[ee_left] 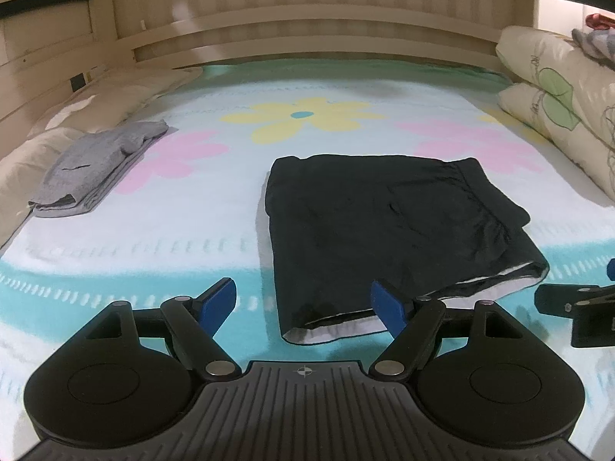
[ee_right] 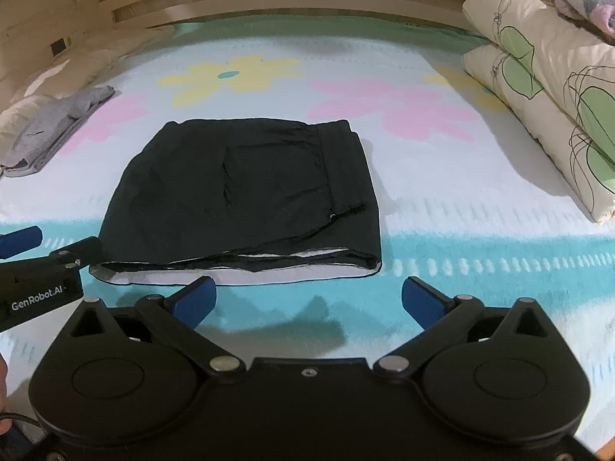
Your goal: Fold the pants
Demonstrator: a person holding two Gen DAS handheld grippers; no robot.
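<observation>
The black pants point(ee_left: 392, 226) lie folded into a compact, roughly square stack on the bed, on a flower-print blanket point(ee_left: 215, 230) in pale blue, pink and yellow. The waistband runs along the stack's right side, and the near edge shows several layers with a white lining peeking out between them, which suggests the garment has been doubled over more than once.

The left tongs point(ee_left: 303, 307) hang just short of the stack's near left corner, blue pads spread wide and empty; the right-hand pad overlaps the hem in the left wrist view, though whether it touches the cloth is hard to tell. The right tongs point(ee_right: 307, 301) are also spread apart and hold nothing, poised over bare blanket just in front of the layered edge. Both sit side by side at the near edge, which would suit either a release after laying a fold down or a pinch at the two corners for one more fold.

To the far left a grey folded garment point(ee_left: 96, 169) rests beside beige bedding point(ee_left: 34, 153), probably set aside there to keep the working area free. Stacked leaf-print pillows point(ee_right: 546, 88) sit along the right, against the slatted headboard point(ee_left: 307, 30).

The folding looks close to done.
</observation>
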